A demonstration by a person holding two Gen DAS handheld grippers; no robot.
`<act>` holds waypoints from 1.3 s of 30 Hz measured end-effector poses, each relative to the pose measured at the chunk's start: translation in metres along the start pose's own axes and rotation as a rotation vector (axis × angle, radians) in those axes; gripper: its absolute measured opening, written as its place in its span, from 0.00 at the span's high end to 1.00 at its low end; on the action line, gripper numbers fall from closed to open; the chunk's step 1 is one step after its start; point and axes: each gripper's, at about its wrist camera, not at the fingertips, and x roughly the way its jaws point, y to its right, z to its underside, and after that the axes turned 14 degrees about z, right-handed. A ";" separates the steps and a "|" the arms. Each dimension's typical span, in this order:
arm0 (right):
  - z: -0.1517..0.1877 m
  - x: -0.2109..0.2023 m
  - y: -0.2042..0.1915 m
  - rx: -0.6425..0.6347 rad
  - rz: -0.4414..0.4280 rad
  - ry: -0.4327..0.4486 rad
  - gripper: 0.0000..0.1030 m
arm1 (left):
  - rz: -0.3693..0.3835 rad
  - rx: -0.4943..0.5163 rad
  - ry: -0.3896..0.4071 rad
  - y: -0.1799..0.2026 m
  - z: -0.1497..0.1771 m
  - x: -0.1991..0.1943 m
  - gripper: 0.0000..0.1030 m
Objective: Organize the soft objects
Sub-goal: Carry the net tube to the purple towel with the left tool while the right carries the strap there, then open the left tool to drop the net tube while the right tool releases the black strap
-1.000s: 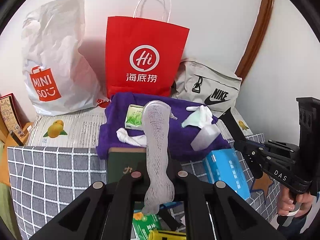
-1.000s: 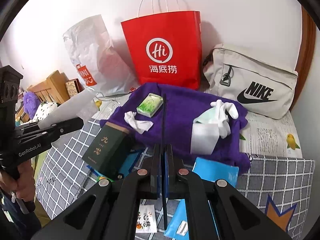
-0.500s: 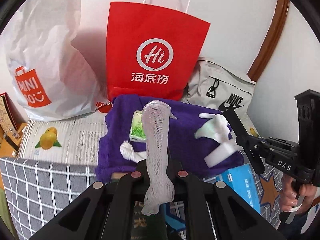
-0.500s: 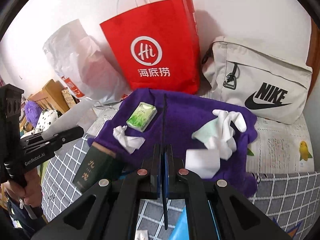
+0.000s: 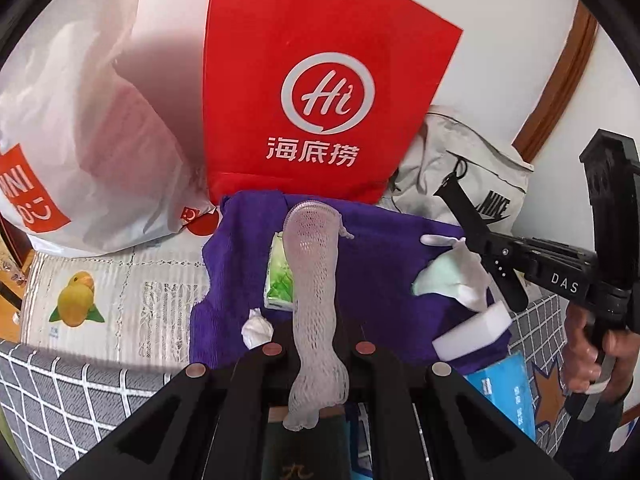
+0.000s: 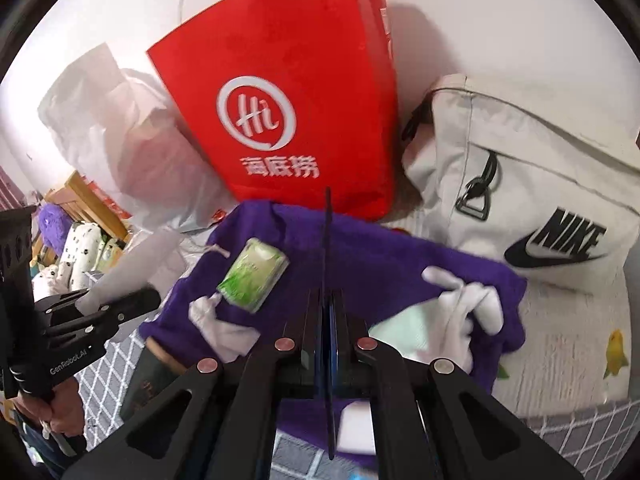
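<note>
Risk: held items snagging over the purple cloth (image 5: 384,256)

We find the left gripper (image 5: 316,344) clamping limp foam netting (image 5: 314,280); the right gripper (image 6: 328,320) pinches a thin blue sheet (image 6: 328,240), liable to slip.

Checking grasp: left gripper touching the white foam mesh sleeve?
Touching. Left wrist view: left gripper fingers closed on the white foam mesh sleeve, pinching it between them.

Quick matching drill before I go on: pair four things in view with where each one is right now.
Things:
1. foam net sleeve
2. green tissue pack
3. red paper bag
4. white sponge block

Places:
A. standing against the wall behind the purple towel
B. clamped in the left gripper
C. at the purple towel's near right edge
D. lying flat on the purple towel, left of centre

Pairs: 1-B, 2-D, 3-A, 4-C
</note>
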 end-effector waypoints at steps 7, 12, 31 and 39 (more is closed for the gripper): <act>-0.005 0.036 0.014 -0.035 0.020 -0.053 0.97 | -0.005 -0.012 -0.025 -0.008 -0.012 0.023 0.93; 0.000 0.051 0.014 -0.053 0.000 -0.092 0.97 | -0.005 -0.026 -0.050 -0.010 -0.016 0.040 0.93; 0.008 0.066 0.028 -0.017 -0.025 -0.150 0.96 | 0.076 -0.047 -0.166 0.008 -0.019 0.101 0.93; 0.003 0.044 0.035 0.016 -0.017 -0.108 0.90 | 0.083 -0.040 -0.179 0.010 -0.020 0.110 0.93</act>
